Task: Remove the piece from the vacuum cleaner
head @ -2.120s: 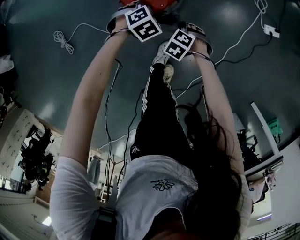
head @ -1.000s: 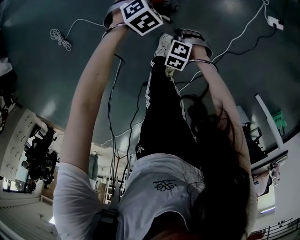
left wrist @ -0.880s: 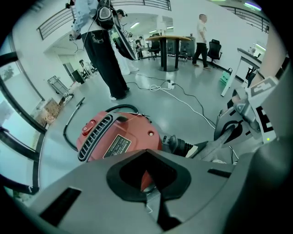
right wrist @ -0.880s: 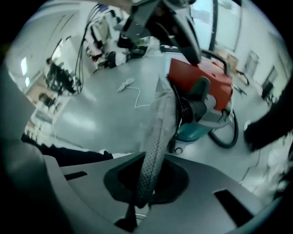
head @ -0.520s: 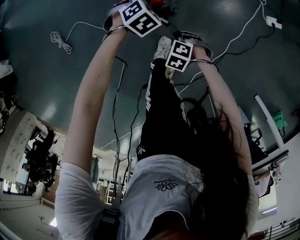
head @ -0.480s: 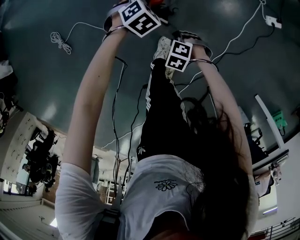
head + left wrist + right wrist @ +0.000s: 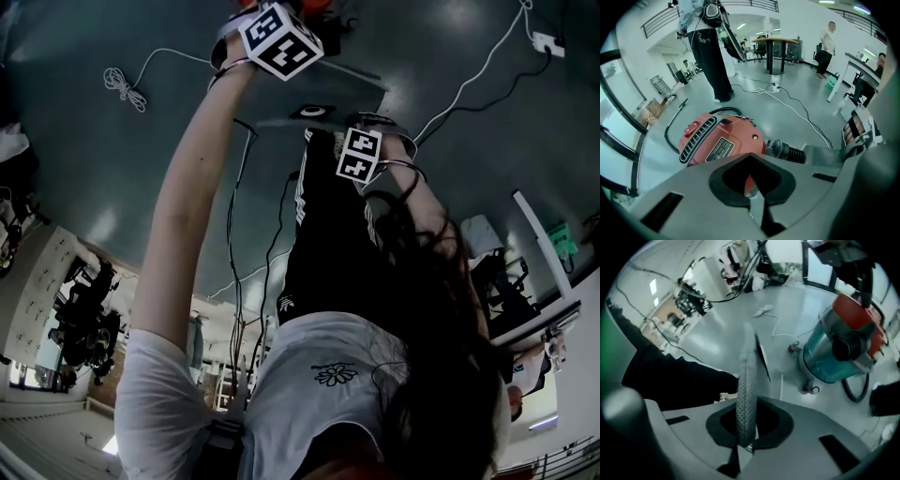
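Between the right tongs (image 7: 743, 446), clamped edge-on, stands a thin grey piece with a dotted texture (image 7: 746, 394). It is held well apart from the red-topped, teal-drummed vacuum cleaner (image 7: 843, 343) on the open grey surface (image 7: 717, 333). The left tongs (image 7: 753, 199) are closed and empty, just above the red housing. A white cable (image 7: 802, 114) crosses the surface beyond.

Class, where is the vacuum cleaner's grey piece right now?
In the right gripper view, the grey piece stands edge-on between the jaws of the right hand-held gripper, clear of the vacuum cleaner, which stands to its right.
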A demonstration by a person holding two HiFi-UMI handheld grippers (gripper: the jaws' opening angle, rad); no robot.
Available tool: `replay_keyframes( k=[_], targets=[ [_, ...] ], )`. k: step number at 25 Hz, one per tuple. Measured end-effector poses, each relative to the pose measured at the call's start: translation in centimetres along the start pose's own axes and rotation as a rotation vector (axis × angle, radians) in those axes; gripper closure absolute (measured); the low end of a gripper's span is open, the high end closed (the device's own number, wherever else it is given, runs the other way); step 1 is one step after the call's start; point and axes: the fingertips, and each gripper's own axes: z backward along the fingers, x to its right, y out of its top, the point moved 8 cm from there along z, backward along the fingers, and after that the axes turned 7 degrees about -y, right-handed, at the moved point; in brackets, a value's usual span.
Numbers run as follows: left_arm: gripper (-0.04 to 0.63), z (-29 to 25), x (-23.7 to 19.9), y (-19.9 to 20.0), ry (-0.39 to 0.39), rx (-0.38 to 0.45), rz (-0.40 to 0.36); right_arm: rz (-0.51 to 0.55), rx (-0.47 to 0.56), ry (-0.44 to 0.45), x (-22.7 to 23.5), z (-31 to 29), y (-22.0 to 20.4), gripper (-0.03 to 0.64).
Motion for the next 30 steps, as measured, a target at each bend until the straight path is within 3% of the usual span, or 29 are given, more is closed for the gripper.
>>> replay_keyframes(
  k=[2,5,8,11,14,17,21,25,30],
  targets=[
    [0.591,0.0,0.0,0.1,0.003,0.015,0.013,-0.088,0.009,-0.014,0.9,0.5,-0.5,0.595],
    [0.591,0.0,-0.1,-0.3,0.026,0.022,0.043,-0.133,0.034,-0.036,2.2,1.5,-0.3,0.595],
    [0.591,1.1,1.0,-0.9,0.046,0.170,0.109,-0.208,0.046,-0.066,3.8,2.8,-0.3,0.595],
    [0.589,4.5,3.5,-2.4,0.121,0.353,0.313,-0.251,0.064,-0.104,5.0,5.1,-0.4,0.595],
    [0.590,8.0,6.5,-3.8,0.181,0.401,0.518,-0.274,0.076,-0.140,5.6,8.2,-0.5,0.595],
    [0.589,11.8,8.9,-3.8,0.213,0.430,0.629,-0.296,0.098,-0.185,6.1,11.9,0.1,0.595],
    [0.591,17.8,10.8,-1.8,0.252,0.521,0.690,-0.365,0.153,-0.268,5.9,17.8,1.6,0.595],
    [0.591,25.3,11.8,1.2,0.340,0.676,0.735,-0.456,0.252,-0.387,5.0,24.8,2.6,0.595],
    [0.591,34.7,13.2,4.8,0.451,0.883,0.689,-0.631,0.437,-0.574,5.2,34.4,3.0,0.595]
  ],
)
